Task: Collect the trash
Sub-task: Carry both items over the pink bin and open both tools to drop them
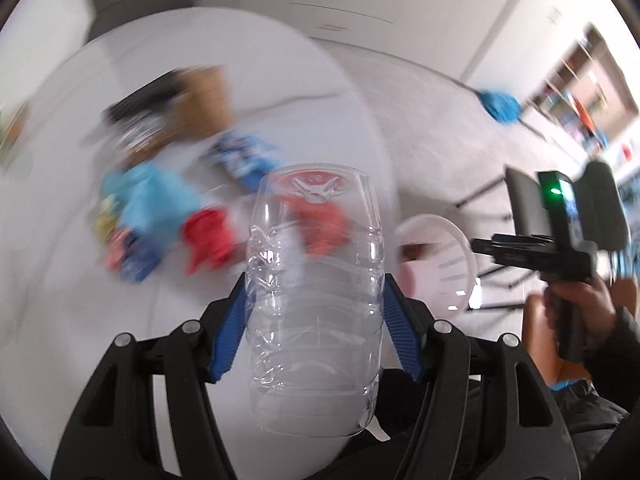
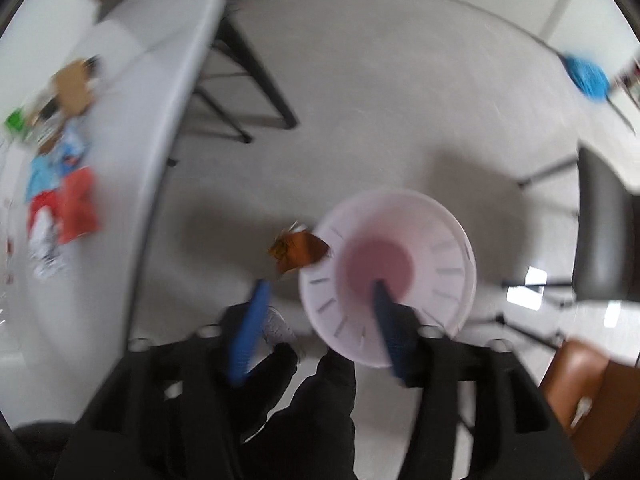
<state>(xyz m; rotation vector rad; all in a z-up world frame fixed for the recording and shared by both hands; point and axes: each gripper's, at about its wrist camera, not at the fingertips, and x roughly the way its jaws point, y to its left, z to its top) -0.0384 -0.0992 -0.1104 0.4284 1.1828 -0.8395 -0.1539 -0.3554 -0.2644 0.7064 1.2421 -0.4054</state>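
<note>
Falling beside the white bin (image 2: 440, 240), at its nine o'clock, an orange wrapper (image 2: 298, 250) may miss below the empty, wide-open right gripper (image 2: 320, 300), while the left gripper (image 1: 314, 300) clamps a clear bottle (image 1: 314, 280).

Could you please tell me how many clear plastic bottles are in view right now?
1. The clear plastic bottle sits clamped in the left tool, over the table edge. Blur may hide others among the wrappers.
</note>
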